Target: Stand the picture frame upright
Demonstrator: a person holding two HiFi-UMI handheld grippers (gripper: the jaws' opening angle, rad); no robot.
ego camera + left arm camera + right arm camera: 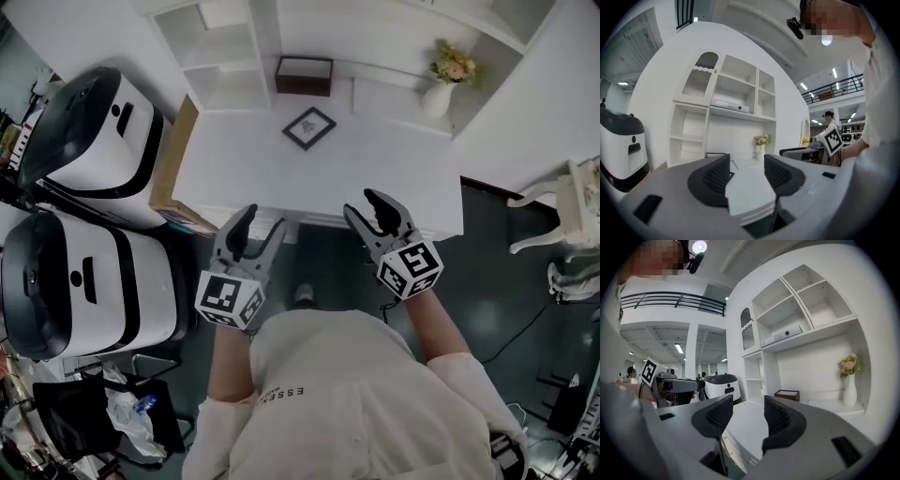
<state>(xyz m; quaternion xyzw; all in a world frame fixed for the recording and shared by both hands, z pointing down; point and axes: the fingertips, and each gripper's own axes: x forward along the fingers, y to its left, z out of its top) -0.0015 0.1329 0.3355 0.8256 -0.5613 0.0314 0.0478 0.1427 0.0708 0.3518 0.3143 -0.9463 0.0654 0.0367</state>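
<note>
Picture frame (309, 127) flat on white desk (403, 169), toward back. Left gripper (262, 227), right gripper (365, 207) over near edge, well short of frame. Both jaws apart, nothing between.

Only legible txt, head view: spaced caps "ESSE…" printed on the person's shirt (375, 403), chest area; trailing chars unclear, and the smaller line beside it is too fine to read. Cubes on left gripper (263, 221) and right gripper (360, 203) carry b/w square marker patterns, no letters or nos. Both gripper views: no legible txt.
</note>
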